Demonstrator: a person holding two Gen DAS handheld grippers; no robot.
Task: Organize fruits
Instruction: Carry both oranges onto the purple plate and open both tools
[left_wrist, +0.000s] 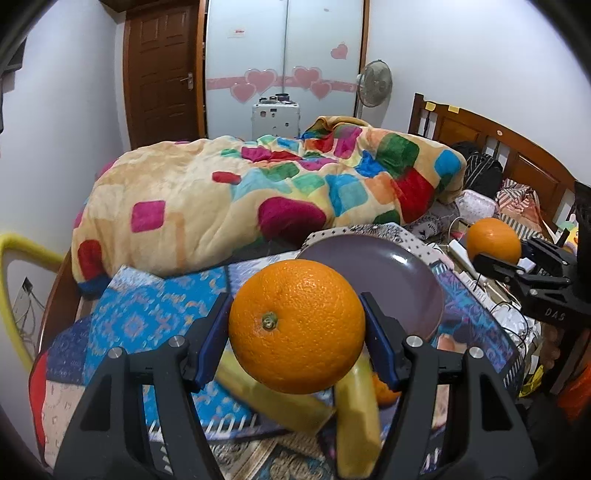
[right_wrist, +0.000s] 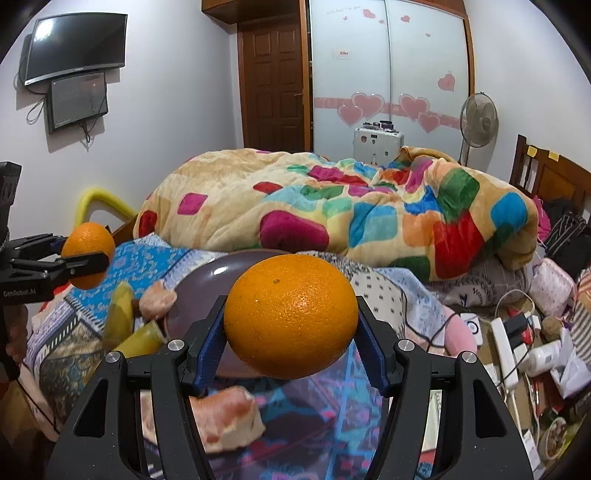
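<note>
My left gripper (left_wrist: 295, 321) is shut on an orange (left_wrist: 297, 325) and holds it above the patterned bed cover, just in front of a grey-purple plate (left_wrist: 391, 273). Two yellow bananas (left_wrist: 354, 402) lie under it. My right gripper (right_wrist: 290, 325) is shut on a second orange (right_wrist: 290, 317), held over the same plate (right_wrist: 218, 273). Each gripper with its orange shows in the other view: the right one (left_wrist: 493, 240), the left one (right_wrist: 88, 254). Bananas (right_wrist: 120, 314) and pink pieces of fruit (right_wrist: 229, 417) lie beside the plate.
A colourful blanket (left_wrist: 258, 199) is heaped behind the plate. Cables, a power strip (right_wrist: 506, 350) and clutter lie to the right by the wooden headboard (left_wrist: 498, 147). A fan (right_wrist: 478, 122), a door and a wardrobe stand at the back.
</note>
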